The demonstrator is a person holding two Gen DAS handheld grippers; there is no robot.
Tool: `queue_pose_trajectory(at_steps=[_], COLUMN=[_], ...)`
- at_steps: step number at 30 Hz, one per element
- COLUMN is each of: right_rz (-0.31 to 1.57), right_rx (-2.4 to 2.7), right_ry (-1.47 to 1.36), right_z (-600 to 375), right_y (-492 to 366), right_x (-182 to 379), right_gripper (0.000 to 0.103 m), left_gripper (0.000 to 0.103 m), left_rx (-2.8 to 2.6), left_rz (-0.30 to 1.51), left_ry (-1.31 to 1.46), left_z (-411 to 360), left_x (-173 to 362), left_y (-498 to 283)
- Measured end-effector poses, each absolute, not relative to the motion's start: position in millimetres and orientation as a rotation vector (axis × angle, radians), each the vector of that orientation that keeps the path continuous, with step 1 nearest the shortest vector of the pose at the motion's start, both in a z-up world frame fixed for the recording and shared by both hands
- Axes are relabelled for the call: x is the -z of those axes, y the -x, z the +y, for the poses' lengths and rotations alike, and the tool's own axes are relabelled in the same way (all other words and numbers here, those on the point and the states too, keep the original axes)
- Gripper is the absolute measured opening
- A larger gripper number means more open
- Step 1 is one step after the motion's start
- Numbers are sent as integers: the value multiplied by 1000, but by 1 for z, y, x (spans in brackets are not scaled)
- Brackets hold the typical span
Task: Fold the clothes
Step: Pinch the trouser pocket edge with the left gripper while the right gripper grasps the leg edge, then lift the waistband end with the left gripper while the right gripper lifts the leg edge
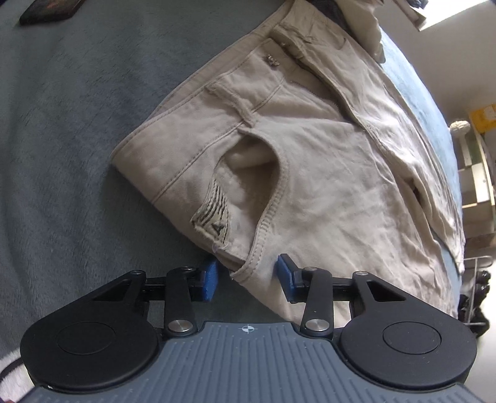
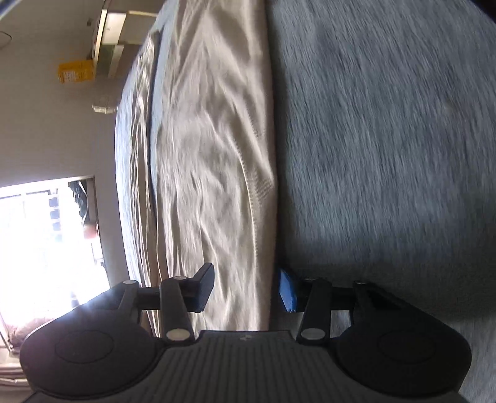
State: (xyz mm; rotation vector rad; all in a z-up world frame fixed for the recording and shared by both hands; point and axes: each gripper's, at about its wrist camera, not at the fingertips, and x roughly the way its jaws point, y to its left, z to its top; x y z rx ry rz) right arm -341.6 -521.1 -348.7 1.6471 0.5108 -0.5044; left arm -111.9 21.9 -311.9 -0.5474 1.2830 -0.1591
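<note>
Beige trousers lie flat on a grey-blue fleece blanket, waistband toward the upper left, front pocket gaping. My left gripper stands at the trousers' hip edge with its blue pads on either side of the side seam. A gap shows at the left pad, so it is open. In the right wrist view the trouser leg runs away up the frame over the blanket. My right gripper straddles the leg's near edge; its pads stand apart from the cloth, so it is open.
A dark flat object lies on the blanket at the far upper left. Beyond the bed's edge are shelves and a yellow box. A bright window glares at the left of the right wrist view.
</note>
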Motion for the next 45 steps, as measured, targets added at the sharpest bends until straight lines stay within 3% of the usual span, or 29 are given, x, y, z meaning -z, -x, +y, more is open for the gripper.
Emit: queue_pose_trajectory(at_steps=[3, 8, 11, 28, 34, 45], right_rz=[558, 573, 535, 506, 466, 418], right_rx=[491, 456, 438, 455, 406, 309], right_ry=[-1619, -1625, -1627, -1629, -1526, -1437], right_z=[-520, -512, -514, -545, -548, -565], right_y=[336, 333, 336, 323, 307, 265], right_x=[347, 350, 348, 354, 325, 286], right_gripper=[39, 21, 14, 12, 6, 4], left_gripper=[37, 20, 17, 15, 14, 14], left_rx=[148, 159, 164, 180, 220, 337], left_rz=[1275, 1249, 1238, 1216, 1162, 1015], left_ry=[549, 546, 557, 581, 566, 597], left_z=[20, 19, 21, 23, 18, 9], left_x=[313, 309, 305, 301, 288, 261], left_y=[112, 112, 112, 111, 109, 74])
